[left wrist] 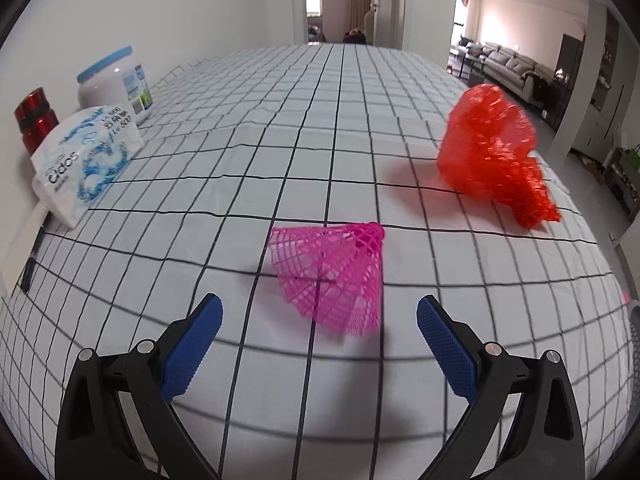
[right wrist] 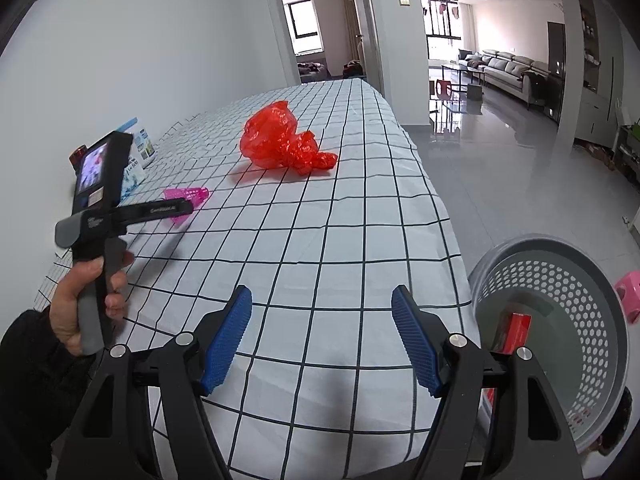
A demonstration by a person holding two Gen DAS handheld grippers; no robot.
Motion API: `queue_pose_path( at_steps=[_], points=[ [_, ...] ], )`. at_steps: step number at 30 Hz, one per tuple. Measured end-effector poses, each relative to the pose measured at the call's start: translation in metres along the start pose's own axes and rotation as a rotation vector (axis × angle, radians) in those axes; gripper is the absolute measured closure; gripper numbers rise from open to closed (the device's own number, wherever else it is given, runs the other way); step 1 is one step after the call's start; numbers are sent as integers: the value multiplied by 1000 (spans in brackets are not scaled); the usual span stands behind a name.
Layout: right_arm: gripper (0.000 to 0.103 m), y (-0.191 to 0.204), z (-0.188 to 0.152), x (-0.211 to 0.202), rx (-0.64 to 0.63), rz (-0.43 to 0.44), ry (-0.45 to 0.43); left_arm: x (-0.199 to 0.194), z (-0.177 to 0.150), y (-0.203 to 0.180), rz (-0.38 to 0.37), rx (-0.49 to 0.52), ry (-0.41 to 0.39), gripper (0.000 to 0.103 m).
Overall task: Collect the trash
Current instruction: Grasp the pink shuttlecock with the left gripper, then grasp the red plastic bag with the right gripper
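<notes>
Lying sideways, pink mesh cone [left wrist: 334, 276]

It was a home, an open-plan flat. Beyond the counter [right wrist: 360, 208] with its checked white cloth stretched a glossy tiled floor [right wrist: 500, 168] leading to a lounge with a long grey sofa [right wrist: 504, 66], a coffee table [right wrist: 460, 68] and curtained windows [right wrist: 440, 20].

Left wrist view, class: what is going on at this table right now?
A person is clearing trash from a checked tablecloth. The left hand-held gripper is open and lined up just short of a pink mesh cone, not touching it. The right hand-held gripper is open and empty near the grey perforated bin. A crumpled red plastic bag lies farther along.
</notes>
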State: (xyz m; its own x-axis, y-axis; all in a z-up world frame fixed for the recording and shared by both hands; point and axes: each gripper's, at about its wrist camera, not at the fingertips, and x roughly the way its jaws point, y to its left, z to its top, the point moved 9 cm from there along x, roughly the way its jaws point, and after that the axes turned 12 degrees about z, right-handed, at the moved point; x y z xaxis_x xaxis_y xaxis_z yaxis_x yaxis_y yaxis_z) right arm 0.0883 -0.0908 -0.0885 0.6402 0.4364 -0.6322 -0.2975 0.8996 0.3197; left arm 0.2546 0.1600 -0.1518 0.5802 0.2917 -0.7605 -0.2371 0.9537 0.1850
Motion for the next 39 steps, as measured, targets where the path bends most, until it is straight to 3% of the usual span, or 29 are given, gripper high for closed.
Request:
queue_pose_path(
  at_steps=[7, 13, 17, 22, 29, 39],
  points=[
    [34, -3, -4, 8, 4, -11, 25, 27, 10, -1, -16, -32, 70, 9],
    [34, -3, -6, 17, 14, -16, 43, 30, 15, -4, -39, -17, 49, 41],
    [34, -1, -5, 24, 9, -18, 56, 21, 15, -5, -75, -12, 12, 52],
    [34, 3, 4, 36, 10, -9, 54, 3, 19, -1, -73, -15, -54, 53],
    [34, 21, 49, 58, -54, 18, 2, -21, 31, 5, -25, -6, -160, 53],
    [33, 36, 125, 133, -174, 11, 36, -30, 37, 23, -47, -70, -177, 53]
  ],
)
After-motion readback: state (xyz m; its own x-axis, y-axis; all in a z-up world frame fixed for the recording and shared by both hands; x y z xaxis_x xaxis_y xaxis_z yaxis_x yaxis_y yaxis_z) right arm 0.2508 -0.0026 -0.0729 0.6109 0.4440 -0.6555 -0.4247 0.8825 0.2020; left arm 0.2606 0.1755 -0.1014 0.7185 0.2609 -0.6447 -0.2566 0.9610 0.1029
